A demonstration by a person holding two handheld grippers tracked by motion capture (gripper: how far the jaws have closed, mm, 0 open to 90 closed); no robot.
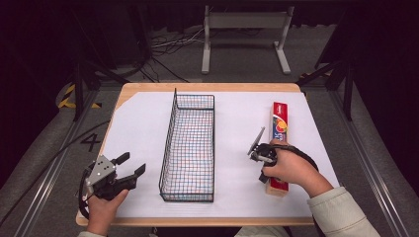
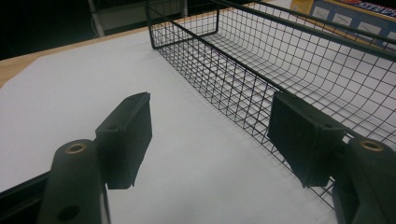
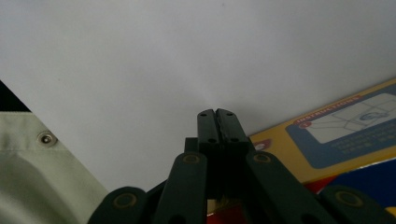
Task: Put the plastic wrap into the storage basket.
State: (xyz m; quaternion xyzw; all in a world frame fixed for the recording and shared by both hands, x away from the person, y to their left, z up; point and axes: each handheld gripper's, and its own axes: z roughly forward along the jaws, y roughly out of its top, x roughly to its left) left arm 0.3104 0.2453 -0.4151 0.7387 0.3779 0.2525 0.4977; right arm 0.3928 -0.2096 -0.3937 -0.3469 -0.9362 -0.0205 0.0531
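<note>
Yellow-and-red long cardboard box [image 1: 279, 129] lies flat on white-covered bench [image 1: 138, 128], right of black wire basket [image 1: 189, 148]. Right tool [image 3: 218, 116] pressed together, nothing between pads, tip just beside box's near end. Left tool [image 1: 132, 166] spread wide, empty, left of basket.

Black wire basket [image 1: 188, 148]; glossy cardboard box [image 1: 279, 121]; matt white paper sheet [image 1: 138, 128].

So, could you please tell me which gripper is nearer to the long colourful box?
The right. The right gripper, jaws shut, hovers right at the long colourful box, on its basket side. The left gripper, jaws open, sits on the far side of the wire basket from it.
</note>
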